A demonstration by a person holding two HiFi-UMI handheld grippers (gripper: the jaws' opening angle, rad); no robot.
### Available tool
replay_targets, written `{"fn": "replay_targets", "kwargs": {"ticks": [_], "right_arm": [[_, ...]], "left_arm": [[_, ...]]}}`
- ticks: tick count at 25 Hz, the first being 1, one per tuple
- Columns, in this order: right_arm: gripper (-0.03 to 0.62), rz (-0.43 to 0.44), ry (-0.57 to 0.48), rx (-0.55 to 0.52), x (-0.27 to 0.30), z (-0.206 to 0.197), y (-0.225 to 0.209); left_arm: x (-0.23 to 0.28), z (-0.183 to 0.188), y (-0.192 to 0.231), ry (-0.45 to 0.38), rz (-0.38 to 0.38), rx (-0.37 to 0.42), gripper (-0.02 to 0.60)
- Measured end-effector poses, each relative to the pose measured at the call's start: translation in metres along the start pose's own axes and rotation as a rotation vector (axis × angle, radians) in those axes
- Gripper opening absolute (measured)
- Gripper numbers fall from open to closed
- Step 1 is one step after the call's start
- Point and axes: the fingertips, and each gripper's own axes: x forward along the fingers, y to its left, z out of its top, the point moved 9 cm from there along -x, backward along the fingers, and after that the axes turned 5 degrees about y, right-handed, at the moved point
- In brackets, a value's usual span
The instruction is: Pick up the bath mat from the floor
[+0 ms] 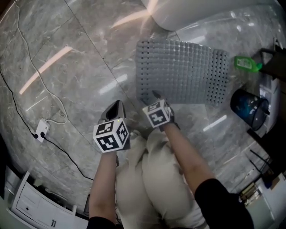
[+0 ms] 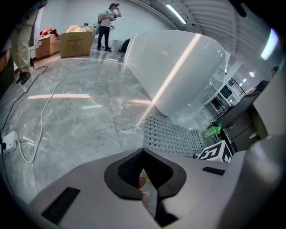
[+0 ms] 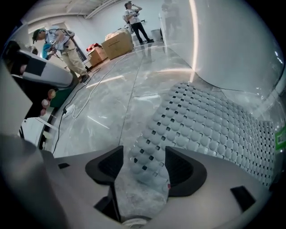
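Right gripper [image 3: 142, 166] has its jaws standing apart, and the near corner of the bath mat [image 3: 210, 127] reaches in between them; the dark pads sit on either side of that corner with some room showing, so they do not seem to press on it, though the wide-angle view makes the right-hand edge hard to judge. Left gripper [image 2: 144, 172] has its jaws closed together with nothing between them, and in the head view it hovers over bare floor [image 1: 67, 67] just beside the right gripper, short of the mat's near edge. The mat itself is a grey, perforated, studded sheet lying on the grey marble floor, with its far edge up against the foot of a white bathtub [image 1: 201, 11]. A green bottle [image 1: 246, 64] lies just past the mat's right end, and a dark blue bin [image 1: 248, 105] stands near that same end. Over to the left, well apart from the mat, a white cable runs across the floor to a power strip [image 1: 41, 129]. Far across the room, a person [image 2: 107, 24] stands near a cardboard box [image 2: 77, 44].
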Motion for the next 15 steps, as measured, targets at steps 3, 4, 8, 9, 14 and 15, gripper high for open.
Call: {"fn": "replay_targets", "kwargs": {"ticks": [3,4,8,9,14,15], "right_arm": [[0.307,-0.001,0.021,-0.038,0.02,0.0,-0.001],[0.316,-0.002,0.028,-0.048,0.026,0.0,-0.002],[0.353,-0.014,0.056,-0.065,0.046,-0.008,0.0],[0.362,-0.019,0.061,-0.065,0.051,-0.009,0.001],[0.379,-0.07,0.053,-0.071,0.065,-0.01,0.002],[0.379,-0.078,0.053,-0.078,0.066,-0.01,0.002]], "left_arm": [[0.012,-0.001,0.006,-0.002,-0.003,0.006,-0.006],[0.015,-0.001,0.007,-0.002,-0.004,0.009,-0.006],[0.029,-0.001,0.013,0.001,-0.007,0.02,-0.006],[0.032,-0.001,0.014,0.001,-0.008,0.022,-0.006],[0.042,0.0,0.019,-0.004,-0.008,0.016,-0.006],[0.044,0.0,0.019,-0.004,-0.01,0.015,-0.006]]}}
